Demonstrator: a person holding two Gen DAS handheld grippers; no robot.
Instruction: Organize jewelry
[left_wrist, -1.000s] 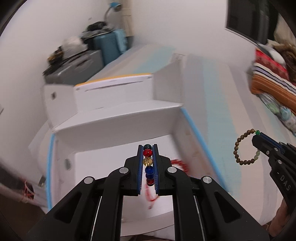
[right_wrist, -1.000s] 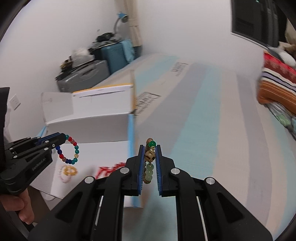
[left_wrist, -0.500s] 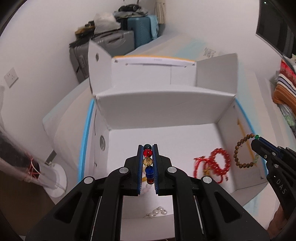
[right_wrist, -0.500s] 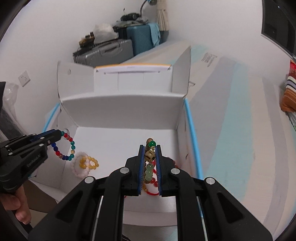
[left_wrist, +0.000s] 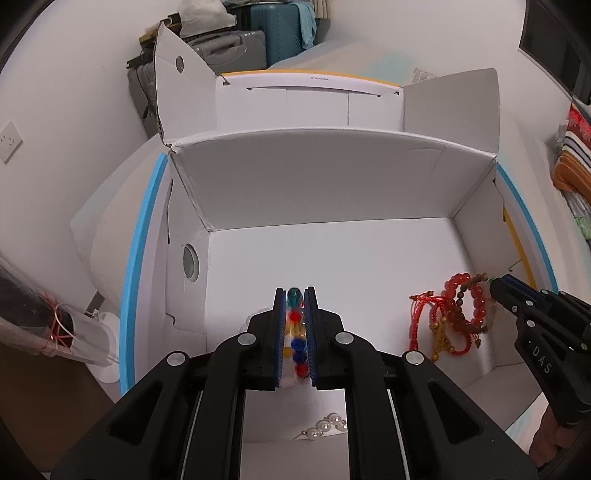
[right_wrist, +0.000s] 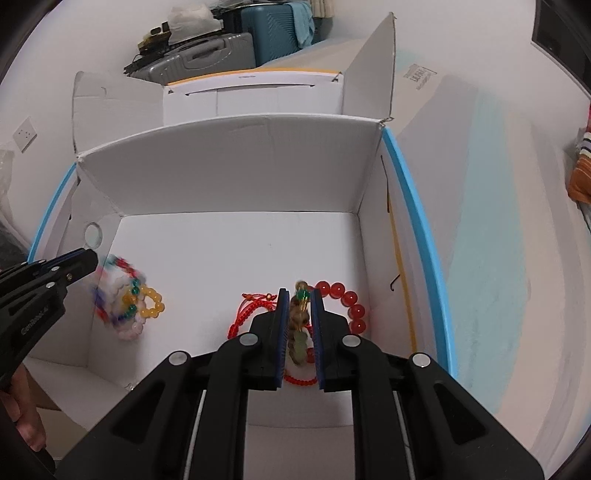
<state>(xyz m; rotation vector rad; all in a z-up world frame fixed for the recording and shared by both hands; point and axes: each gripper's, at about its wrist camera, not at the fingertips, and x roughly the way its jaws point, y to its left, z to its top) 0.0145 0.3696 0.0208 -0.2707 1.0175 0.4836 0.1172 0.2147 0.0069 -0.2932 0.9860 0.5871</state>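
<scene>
My left gripper (left_wrist: 295, 295) is over the left part of an open white cardboard box (left_wrist: 332, 177); its jaws stand a little apart, and the multicoloured bead bracelet (left_wrist: 295, 332) between them looks blurred. In the right wrist view that bracelet (right_wrist: 118, 291) is a blur just off the left gripper's tip (right_wrist: 88, 260), above a yellow bead bracelet (right_wrist: 149, 302). My right gripper (right_wrist: 298, 295) has its jaws slightly apart around the brown wooden bead bracelet (right_wrist: 299, 325), over red bead bracelets (right_wrist: 347, 302) on the box floor.
Pearl beads (left_wrist: 327, 428) lie near the box's front edge. Red cord bracelets (left_wrist: 439, 325) lie at the box's right. Box flaps stand up at the back. Suitcases (left_wrist: 236, 40) stand behind against the wall. Folded fabrics (left_wrist: 572, 155) lie at the far right.
Both grippers moved forward and down into the box. Their jaws have widened slightly, and the multicoloured bracelet is now blurred as if dropping from the left gripper.
</scene>
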